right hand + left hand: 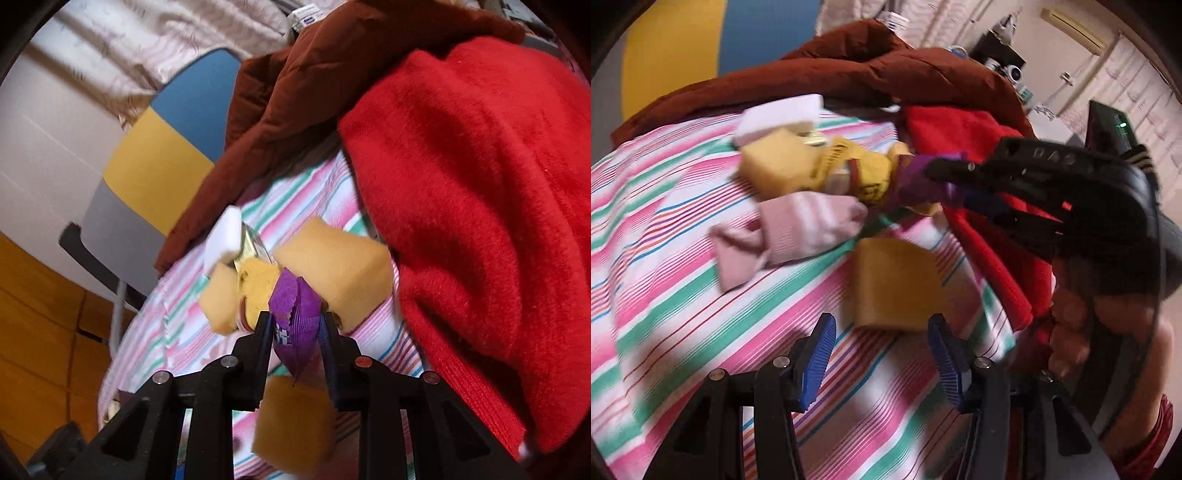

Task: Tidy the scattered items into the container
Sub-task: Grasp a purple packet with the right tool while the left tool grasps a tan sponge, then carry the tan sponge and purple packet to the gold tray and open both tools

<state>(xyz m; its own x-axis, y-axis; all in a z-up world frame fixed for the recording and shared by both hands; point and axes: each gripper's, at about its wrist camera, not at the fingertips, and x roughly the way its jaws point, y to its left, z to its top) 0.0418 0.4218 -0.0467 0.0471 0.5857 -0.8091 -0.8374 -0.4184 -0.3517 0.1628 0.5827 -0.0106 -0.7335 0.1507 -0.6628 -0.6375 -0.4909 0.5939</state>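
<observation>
Two claws differ: your right gripper [295,325] pinches the light, crinkly purple packet [293,314] above the striped bedcover [701,295]; hold its flat middle. Left gripper [882,354] gapes empty.

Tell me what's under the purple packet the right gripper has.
The purple packet, pinched in the right gripper, hangs over a yellow sponge on the striped sheet. Anything beneath that sponge is covered.

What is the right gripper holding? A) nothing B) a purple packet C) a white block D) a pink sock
B: the right gripper is shut on the purple packet, pinched between its two fingers above the striped sheet.
</observation>
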